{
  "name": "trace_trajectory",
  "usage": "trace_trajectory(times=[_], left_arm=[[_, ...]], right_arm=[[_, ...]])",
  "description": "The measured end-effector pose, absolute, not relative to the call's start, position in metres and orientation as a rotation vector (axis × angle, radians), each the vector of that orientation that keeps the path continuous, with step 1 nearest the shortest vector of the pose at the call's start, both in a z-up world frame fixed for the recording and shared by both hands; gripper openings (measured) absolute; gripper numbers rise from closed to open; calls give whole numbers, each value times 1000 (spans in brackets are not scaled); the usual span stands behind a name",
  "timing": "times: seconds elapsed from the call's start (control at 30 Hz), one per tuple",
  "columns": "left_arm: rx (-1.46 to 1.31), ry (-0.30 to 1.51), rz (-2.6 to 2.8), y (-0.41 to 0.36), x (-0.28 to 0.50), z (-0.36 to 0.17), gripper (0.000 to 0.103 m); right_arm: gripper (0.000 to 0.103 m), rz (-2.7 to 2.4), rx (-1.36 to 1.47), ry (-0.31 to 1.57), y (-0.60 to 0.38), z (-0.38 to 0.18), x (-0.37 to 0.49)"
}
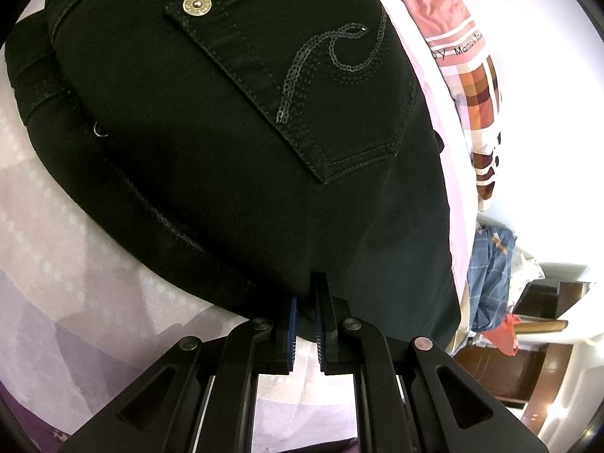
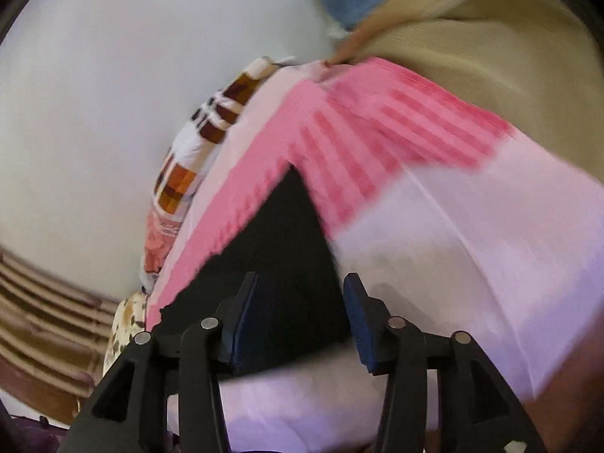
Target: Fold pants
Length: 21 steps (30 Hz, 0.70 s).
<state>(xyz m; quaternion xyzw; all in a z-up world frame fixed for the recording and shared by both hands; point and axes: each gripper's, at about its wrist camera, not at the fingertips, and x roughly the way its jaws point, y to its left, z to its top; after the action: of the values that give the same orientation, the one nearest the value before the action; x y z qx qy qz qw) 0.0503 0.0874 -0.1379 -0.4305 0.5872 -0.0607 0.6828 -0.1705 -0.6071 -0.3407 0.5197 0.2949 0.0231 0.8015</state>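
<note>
Black pants [image 1: 211, 120] fill the left wrist view, spread on a pale bed sheet [image 1: 64, 264]. A back pocket with a sequin swirl [image 1: 321, 64] and a brass rivet [image 1: 196, 3] faces up. My left gripper [image 1: 307, 288] is shut on the near edge of the pants, its blue pads close together with the fabric pinched at the tips. The right wrist view is blurred. There my right gripper [image 2: 301, 277] stands open, and a dark corner of the pants [image 2: 287, 234] lies between and just beyond its fingers, on a pink-striped sheet [image 2: 377, 143]. The pads do not press on the cloth.
A pink garment [image 1: 426, 0] and a checked cloth [image 1: 479, 94] lie past the pants along a white wall [image 1: 547, 132]. Blue plaid cloth [image 1: 490, 264] and dark wooden furniture [image 1: 528, 362] sit at the right. Beige fabric [image 2: 490, 56] lies beyond the striped sheet.
</note>
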Motion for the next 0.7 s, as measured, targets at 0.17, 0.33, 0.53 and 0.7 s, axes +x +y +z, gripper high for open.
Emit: trace_trajectory(times=[0.17,0.33,0.53,0.7], left_arm=[[-969,1321,-144,88,53,-138,10],[-977,1318,-138,88,51,-139,10],[-987,1312,-147,88,50,-140,10],[-997,1314,-150,89,49,-140,10]], right_arm=[[44,68,1319,527,-601,-367,-199],[44,199,1429,403,-593,-356,-189],[44,167,1419,496,-584,-364,-170],[47,136,1459,503,-581,-372,-167]])
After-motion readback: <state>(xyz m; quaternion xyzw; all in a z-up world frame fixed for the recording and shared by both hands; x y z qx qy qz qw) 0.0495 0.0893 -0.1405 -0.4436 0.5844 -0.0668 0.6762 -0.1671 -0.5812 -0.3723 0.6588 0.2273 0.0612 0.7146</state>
